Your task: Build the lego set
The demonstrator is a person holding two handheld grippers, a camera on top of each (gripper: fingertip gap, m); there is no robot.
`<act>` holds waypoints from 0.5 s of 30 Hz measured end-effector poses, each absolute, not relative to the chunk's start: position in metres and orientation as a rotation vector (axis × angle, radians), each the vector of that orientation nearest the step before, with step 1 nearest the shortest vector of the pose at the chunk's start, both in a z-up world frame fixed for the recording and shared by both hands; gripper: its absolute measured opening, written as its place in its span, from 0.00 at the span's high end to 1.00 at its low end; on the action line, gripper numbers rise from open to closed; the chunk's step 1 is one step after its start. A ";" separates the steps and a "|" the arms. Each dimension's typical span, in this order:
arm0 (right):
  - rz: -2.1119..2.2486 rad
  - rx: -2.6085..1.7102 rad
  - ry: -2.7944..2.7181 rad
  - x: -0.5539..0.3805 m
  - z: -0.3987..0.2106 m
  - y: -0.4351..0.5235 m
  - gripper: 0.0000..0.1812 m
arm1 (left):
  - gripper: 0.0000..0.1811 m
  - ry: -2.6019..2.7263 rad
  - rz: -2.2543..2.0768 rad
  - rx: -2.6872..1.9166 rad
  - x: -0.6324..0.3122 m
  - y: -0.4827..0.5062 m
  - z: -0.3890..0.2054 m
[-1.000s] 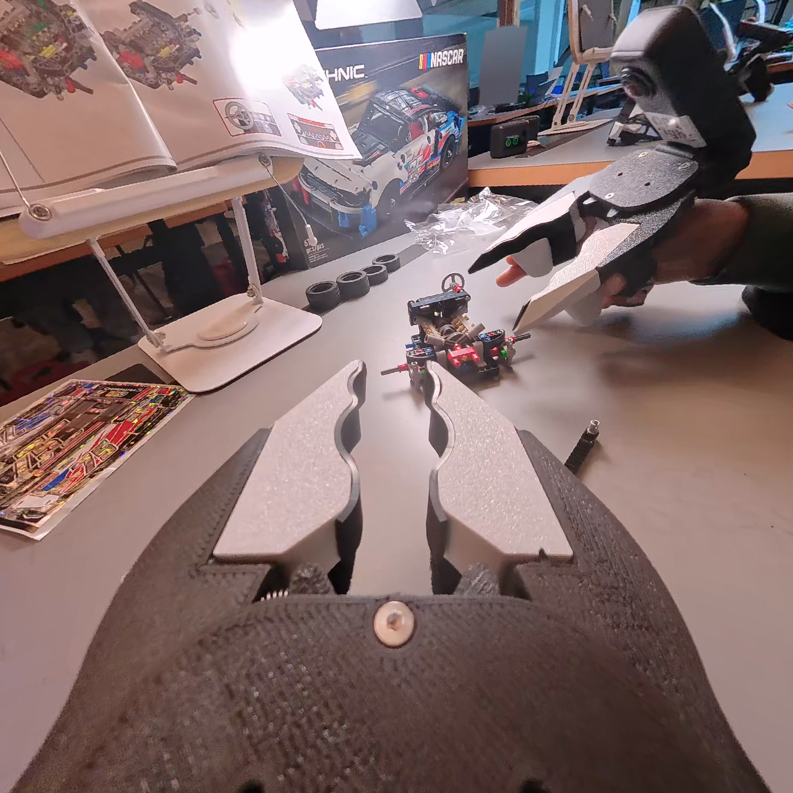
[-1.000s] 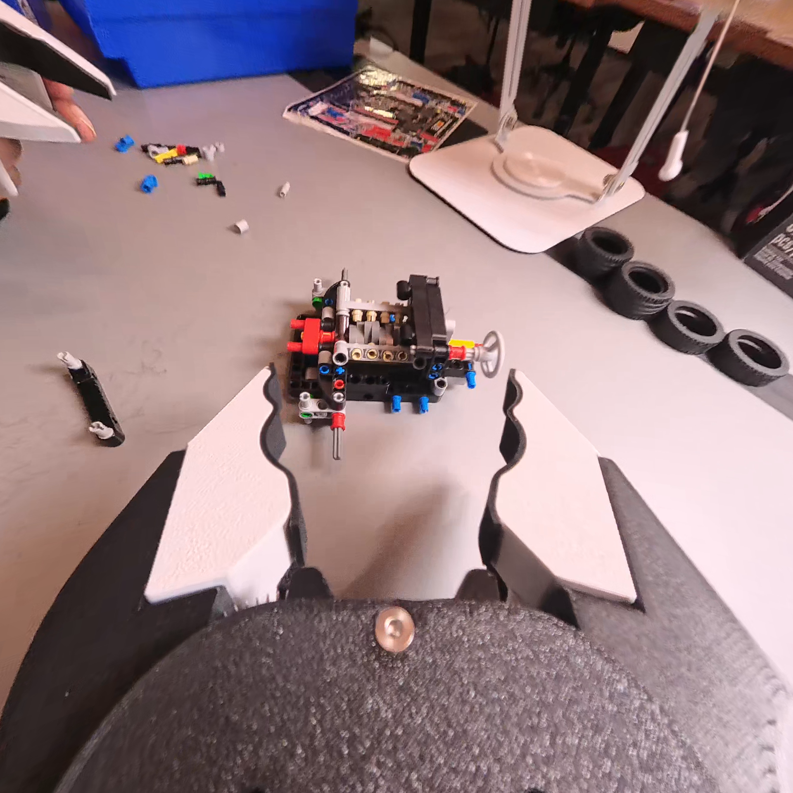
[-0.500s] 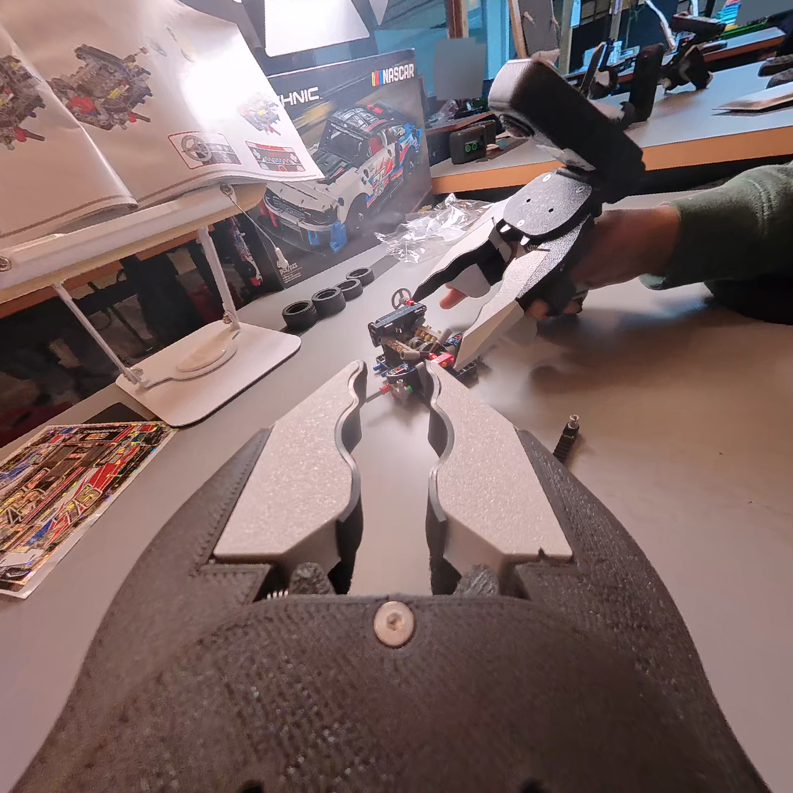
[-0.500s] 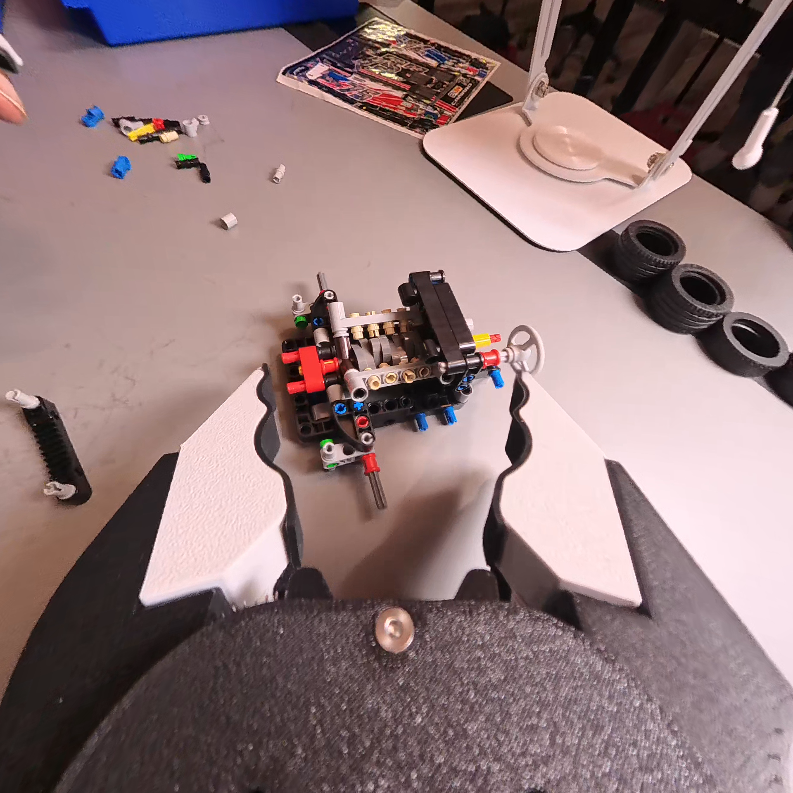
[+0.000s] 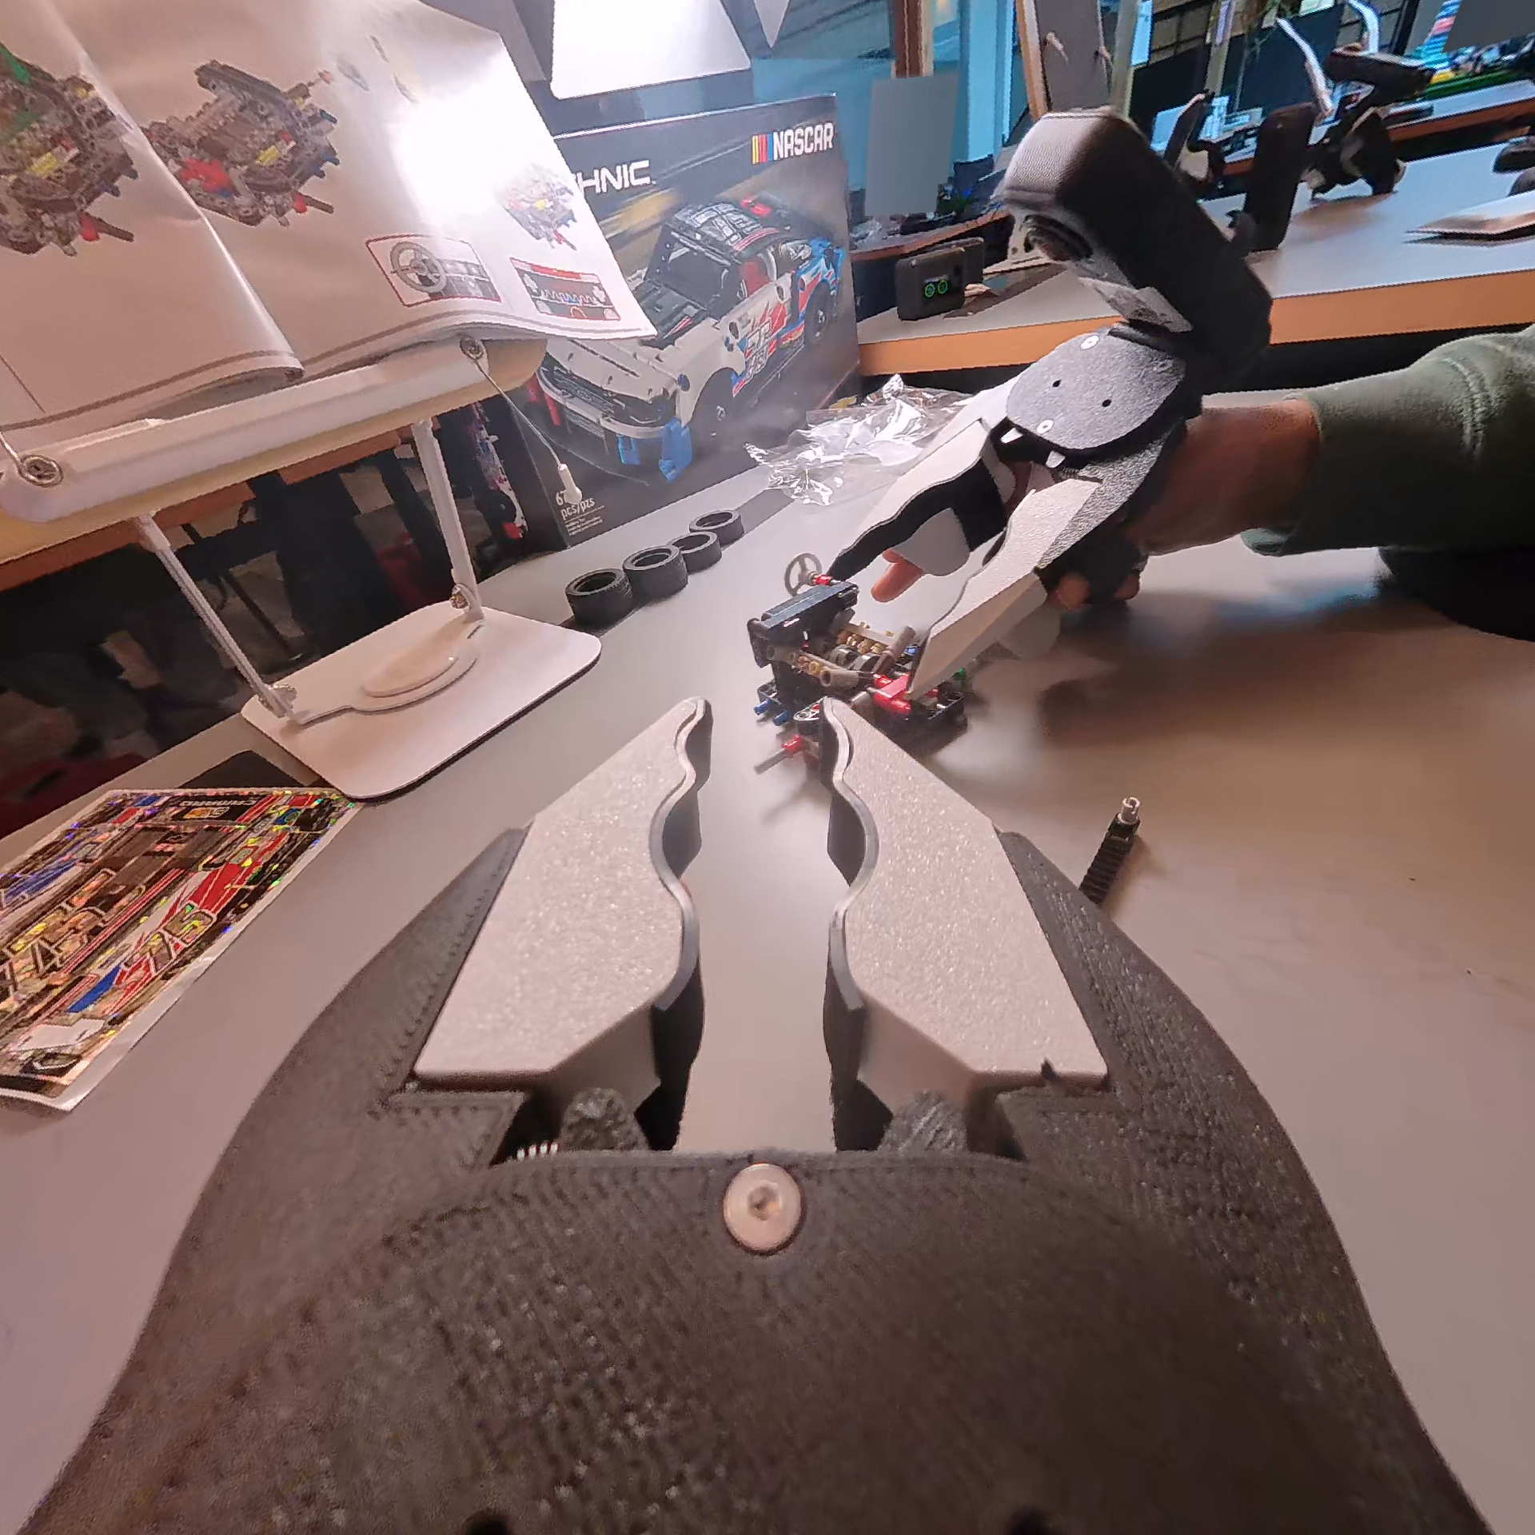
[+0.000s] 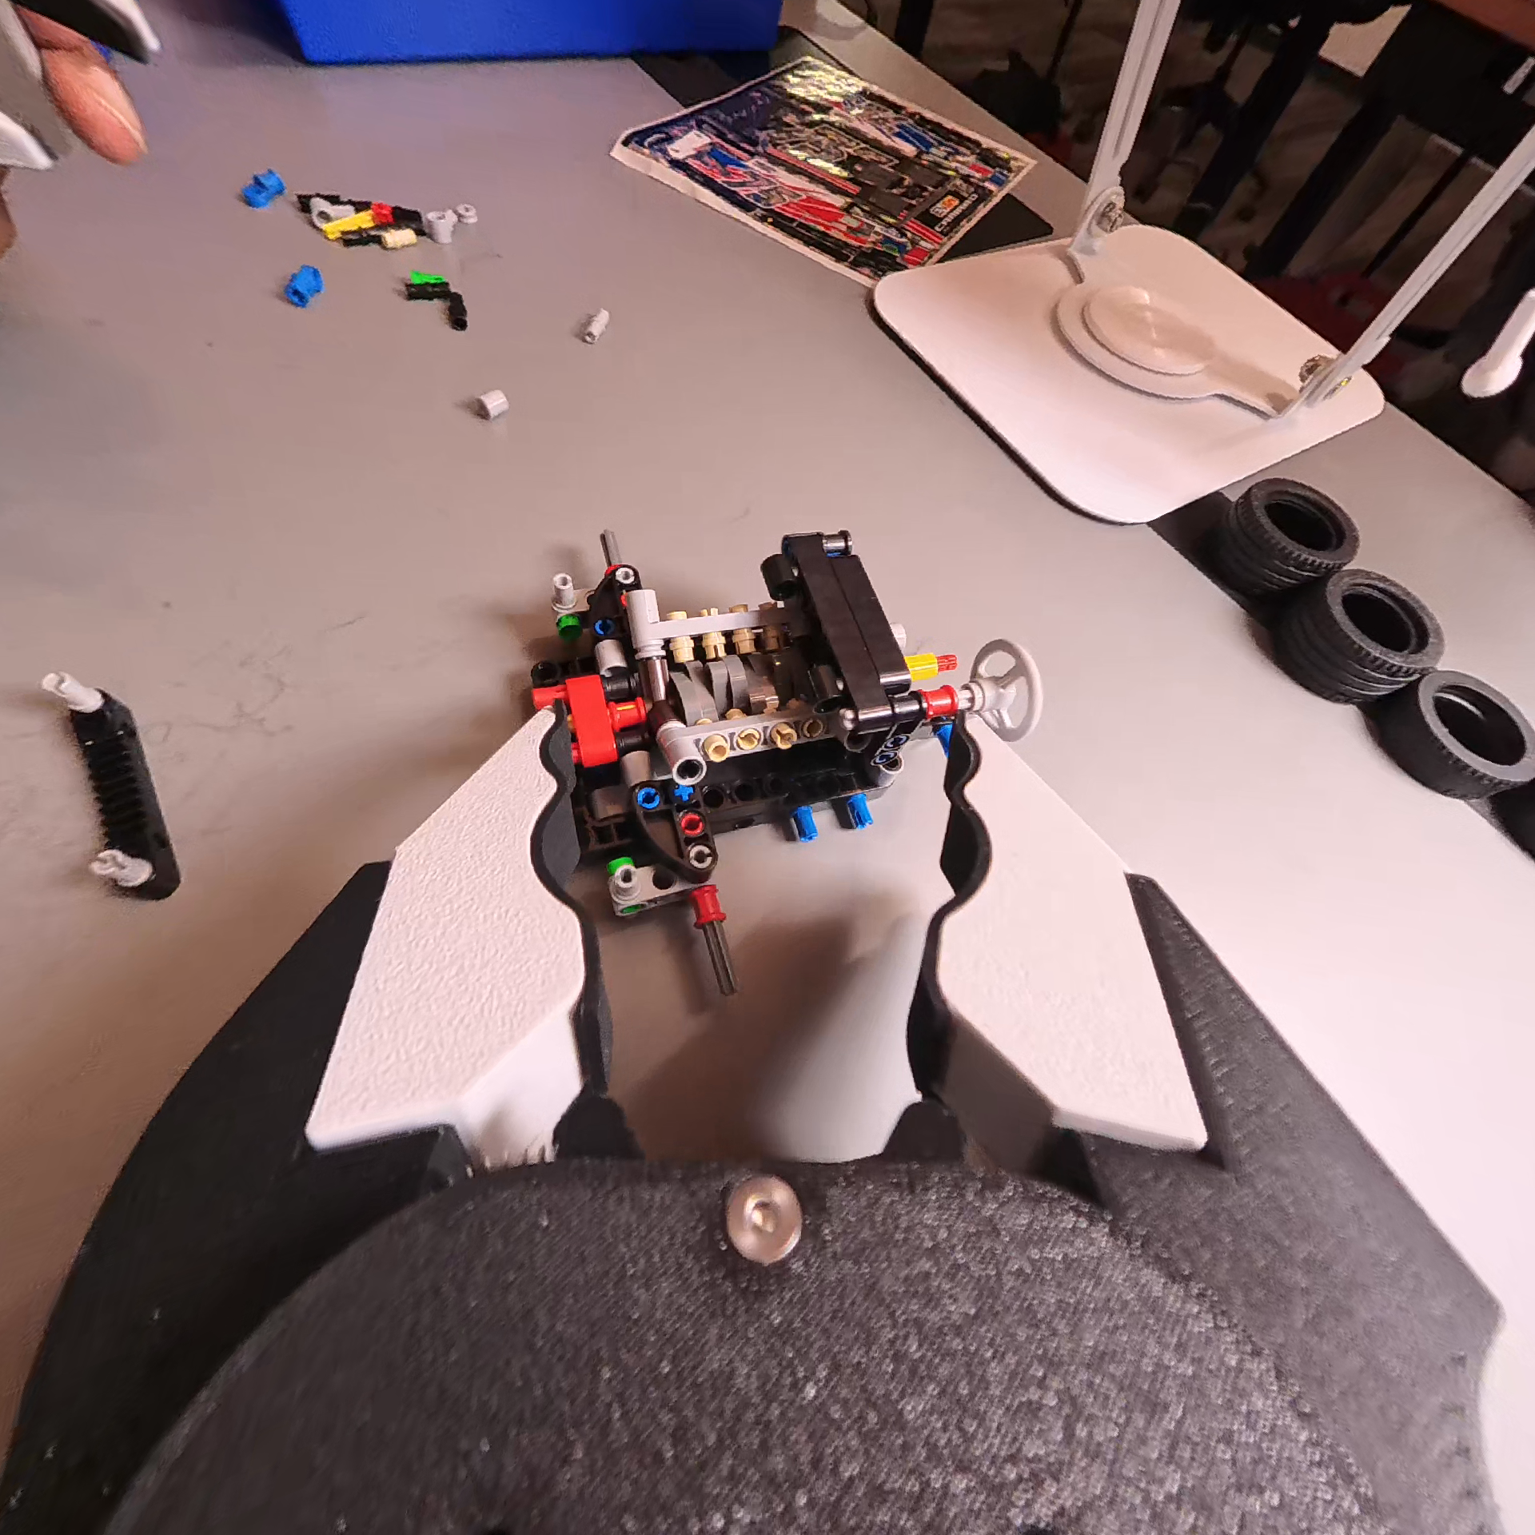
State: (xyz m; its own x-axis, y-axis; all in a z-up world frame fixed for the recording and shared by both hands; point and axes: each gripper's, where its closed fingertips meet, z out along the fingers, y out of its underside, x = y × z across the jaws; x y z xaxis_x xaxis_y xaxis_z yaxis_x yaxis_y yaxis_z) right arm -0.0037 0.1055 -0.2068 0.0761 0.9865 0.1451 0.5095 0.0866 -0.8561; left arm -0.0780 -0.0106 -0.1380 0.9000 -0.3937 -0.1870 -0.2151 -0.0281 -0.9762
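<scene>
The part-built lego assembly (image 6: 747, 706), black and grey with red, blue and yellow pins and a grey steering wheel, rests on the grey table (image 6: 332, 540). My right gripper (image 6: 752, 739) is open, its fingertips on either side of the assembly: the left one at the red block, the right one just below the wheel. I cannot tell if they press on it. In the left wrist view the right gripper (image 5: 880, 631) reaches down over the assembly (image 5: 831, 656). My left gripper (image 5: 764, 723) is narrowly open and empty, just short of the assembly.
A black ribbed piece (image 6: 116, 789) lies left of the assembly. Small loose parts (image 6: 365, 220) lie farther off. Three black tyres (image 6: 1362, 631), the white stand base (image 6: 1121, 365) and a sticker sheet (image 6: 831, 166) lie to the right. An instruction booklet (image 5: 249, 208) and the set's box (image 5: 714, 291) stand behind.
My right gripper has come forward and down over the assembly, and its jaws have narrowed around it. My left gripper has stayed near the assembly with the same narrow gap.
</scene>
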 end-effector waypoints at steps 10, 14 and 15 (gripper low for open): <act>0.748 -1.522 -1.573 0.013 -0.206 0.088 0.52 | 0.87 0.496 -0.084 -1.628 -0.081 -0.009 -0.144; 0.746 -1.483 -1.614 0.014 -0.205 0.075 0.52 | 0.87 0.507 -0.049 -1.631 -0.081 -0.009 -0.146; 0.745 -1.465 -1.630 0.014 -0.205 0.071 0.52 | 0.87 0.510 -0.038 -1.631 -0.081 -0.009 -0.146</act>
